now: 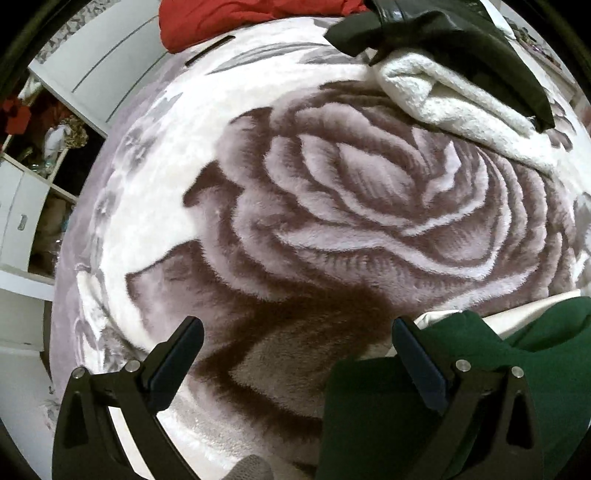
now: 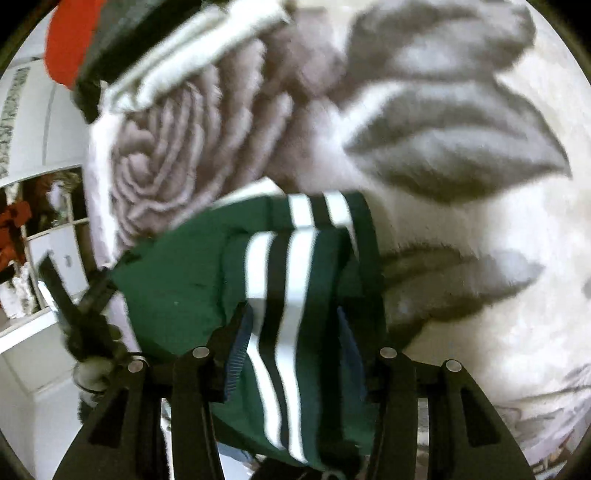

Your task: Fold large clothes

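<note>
Jaws of your right gripper (image 2: 291, 332) are clamped on the green garment (image 2: 192, 280), with its striped white-and-black band pinched between the blue pads (image 2: 238, 354). Jaws of your left gripper (image 1: 295, 354) stand wide apart and hold nothing; its right finger (image 1: 417, 362) sits just over the edge of the same green garment (image 1: 388, 406).

Note that the garment is bunched and folded over itself. It lies at the near edge of the rose-patterned blanket (image 1: 332, 229), toward the right corner in the left wrist view. In the right wrist view it hangs from the clamp above the blanket (image 2: 461, 206); that view is motion-blurred, so fine detail cannot be read.

Check the far edge of the blanket: a folded white fleece (image 1: 443, 99) lies there, with a black garment (image 1: 461, 40) draped on top of it. A red cloth (image 1: 240, 18) lies beside them, toward the far left.

Observe white cabinets (image 1: 22, 206) beyond the left edge of the blanket, with open shelves holding mixed items too small to identify.
</note>
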